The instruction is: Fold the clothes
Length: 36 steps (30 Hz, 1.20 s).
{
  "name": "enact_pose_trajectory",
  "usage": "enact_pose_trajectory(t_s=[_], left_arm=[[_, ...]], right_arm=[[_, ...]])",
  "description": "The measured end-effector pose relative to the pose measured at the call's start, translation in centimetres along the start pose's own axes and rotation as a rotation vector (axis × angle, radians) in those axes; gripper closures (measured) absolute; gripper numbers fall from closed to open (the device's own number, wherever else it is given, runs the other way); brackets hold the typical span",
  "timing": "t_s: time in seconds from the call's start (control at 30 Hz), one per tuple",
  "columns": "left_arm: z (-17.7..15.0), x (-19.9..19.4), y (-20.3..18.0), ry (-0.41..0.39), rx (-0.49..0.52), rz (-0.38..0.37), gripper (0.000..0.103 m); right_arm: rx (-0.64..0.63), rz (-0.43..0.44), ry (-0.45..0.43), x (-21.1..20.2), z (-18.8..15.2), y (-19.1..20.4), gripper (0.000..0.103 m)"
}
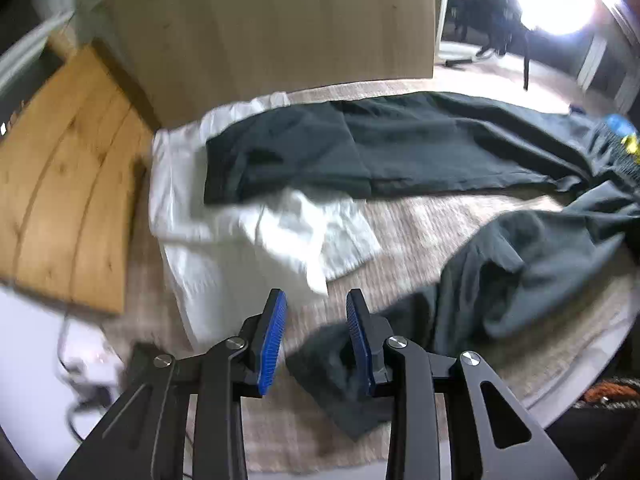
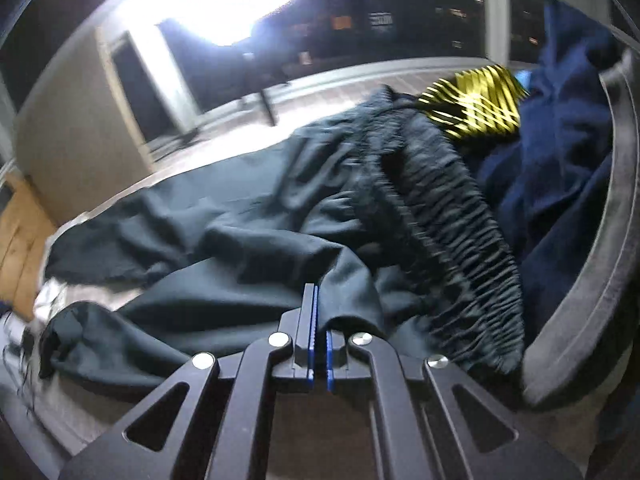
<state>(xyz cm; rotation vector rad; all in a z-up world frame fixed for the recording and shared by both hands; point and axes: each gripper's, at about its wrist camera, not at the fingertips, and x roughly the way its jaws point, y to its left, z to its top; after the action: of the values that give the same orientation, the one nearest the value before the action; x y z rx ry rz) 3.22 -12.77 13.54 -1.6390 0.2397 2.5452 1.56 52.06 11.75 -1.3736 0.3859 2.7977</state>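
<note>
Dark trousers [image 1: 400, 152] lie spread across a beige rug [image 1: 416, 232], one leg stretched along the far side, the other bunched at the near right [image 1: 532, 272]. My left gripper [image 1: 316, 304] is open and empty, just above the rug near a trouser leg end [image 1: 344, 380]. In the right wrist view the trousers [image 2: 240, 240] show their elastic waistband [image 2: 448, 240]. My right gripper [image 2: 318, 312] is shut on a fold of the trouser fabric.
A white garment [image 1: 240, 240] lies under and beside the far trouser leg. A wooden cabinet [image 1: 280, 20] stands behind, a wooden board [image 1: 68, 184] at left. A navy garment [image 2: 560, 152] and a yellow-black item [image 2: 476, 100] sit in a dark basket [image 2: 600, 280] at right.
</note>
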Motion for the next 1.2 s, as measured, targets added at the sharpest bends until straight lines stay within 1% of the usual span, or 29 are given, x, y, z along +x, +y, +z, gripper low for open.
enact_pose_trajectory(t_s=[0.03, 0.1, 0.13, 0.2, 0.23, 0.3, 0.4, 0.47, 0.53, 0.57, 0.6, 0.63, 0.67, 0.7, 0.77, 0.8, 0.83, 0.87, 0.9, 0.93, 0.97, 1.03, 1.1, 1.13, 1.2], left_arm=[[-1.3, 0.0, 0.7, 0.005, -0.028, -0.013, 0.066], [-4.0, 0.3, 1.7, 0.026, -0.085, -0.038, 0.066], [-5.5, 0.8, 2.1, 0.045, -0.119, -0.062, 0.066], [-7.8, 1.7, 2.0, 0.082, -0.160, -0.096, 0.066], [-8.9, 2.2, 1.6, 0.098, -0.169, -0.112, 0.065], [-10.5, 3.1, 0.1, 0.117, -0.146, -0.129, 0.065], [-11.8, 4.6, -2.5, 0.128, -0.063, -0.081, 0.065], [-11.8, 5.6, -3.5, 0.136, -0.027, -0.078, 0.065], [-11.5, 6.5, -4.0, 0.141, -0.003, -0.048, 0.066], [-11.3, 6.9, -4.1, 0.148, -0.002, -0.043, 0.071], [-10.9, 7.3, -3.9, 0.157, -0.019, -0.062, 0.077], [-10.4, 7.6, -3.6, 0.163, -0.042, -0.088, 0.086], [-9.5, 7.7, -2.9, 0.155, -0.071, -0.096, 0.087], [-8.1, 7.3, -1.7, 0.112, -0.120, -0.071, 0.087], [-4.9, 5.6, 1.5, -0.005, -0.257, -0.012, 0.088], [-3.7, 4.6, 2.7, -0.055, -0.300, 0.002, 0.087], [-3.0, 3.5, 3.3, -0.091, -0.302, -0.010, 0.084], [-2.8, 2.4, 3.7, -0.121, -0.287, -0.010, 0.075], [-3.2, 1.6, 3.6, -0.135, -0.247, 0.004, 0.069], [-3.9, 1.2, 3.3, -0.140, -0.212, 0.011, 0.059], [-4.6, 1.0, 3.1, -0.138, -0.180, 0.016, 0.053], [-6.0, 2.2, 3.0, -0.091, -0.155, -0.004, 0.051], [-6.3, 4.0, 3.4, -0.048, -0.168, -0.038, 0.051], [-6.2, 5.1, 3.1, -0.035, -0.166, -0.050, 0.051], [-5.7, 6.6, 2.3, -0.033, -0.125, -0.041, 0.051]], right_arm=[[0.022, -0.004, -0.001, 0.1, 0.2, -0.4, 0.100], [0.050, -0.002, 0.004, -0.1, 0.5, -0.9, 0.100], [0.056, -0.006, 0.024, -0.2, 0.6, -1.0, 0.099], [0.068, -0.001, 0.080, -0.3, 0.4, -0.8, 0.094], [0.068, 0.005, 0.107, -0.5, 0.0, -0.5, 0.088], [0.048, 0.021, 0.145, -1.5, -1.1, 0.4, 0.086], [0.000, 0.078, 0.182, -2.3, -3.0, 2.8, 0.086], [-0.098, 0.139, 0.191, -2.6, -4.4, 5.9, 0.085], [-0.242, 0.203, 0.203, -2.1, -5.9, 10.2, 0.080], [-0.322, 0.227, 0.207, -1.7, -6.7, 12.5, 0.077], [-0.414, 0.243, 0.209, -1.3, -7.7, 15.0, 0.076], [-0.490, 0.257, 0.213, -0.9, -8.6, 17.1, 0.074], [-0.543, 0.267, 0.220, -0.6, -9.3, 18.6, 0.073], [-0.597, 0.277, 0.227, -0.2, -10.1, 20.1, 0.072], [-0.704, 0.296, 0.240, 0.6, -11.6, 23.1, 0.072], [-0.737, 0.306, 0.249, 0.8, -12.1, 24.1, 0.072], [-0.742, 0.313, 0.257, 0.9, -12.3, 24.3, 0.072], [-0.747, 0.314, 0.258, 0.9, -12.3, 24.3, 0.072], [-0.751, 0.310, 0.253, 0.8, -12.4, 24.1, 0.072], [-0.751, 0.304, 0.244, 0.6, -12.3, 23.7, 0.072], [-0.746, 0.300, 0.237, 0.5, -12.3, 23.3, 0.069], [-0.731, 0.302, 0.235, 0.7, -12.2, 22.7, 0.065], [-0.746, 0.315, 0.239, 0.9, -12.5, 23.1, 0.064], [-0.765, 0.320, 0.239, 1.1, -12.7, 23.7, 0.062], [-0.830, 0.309, 0.224, 1.4, -13.3, 25.0, 0.058]])
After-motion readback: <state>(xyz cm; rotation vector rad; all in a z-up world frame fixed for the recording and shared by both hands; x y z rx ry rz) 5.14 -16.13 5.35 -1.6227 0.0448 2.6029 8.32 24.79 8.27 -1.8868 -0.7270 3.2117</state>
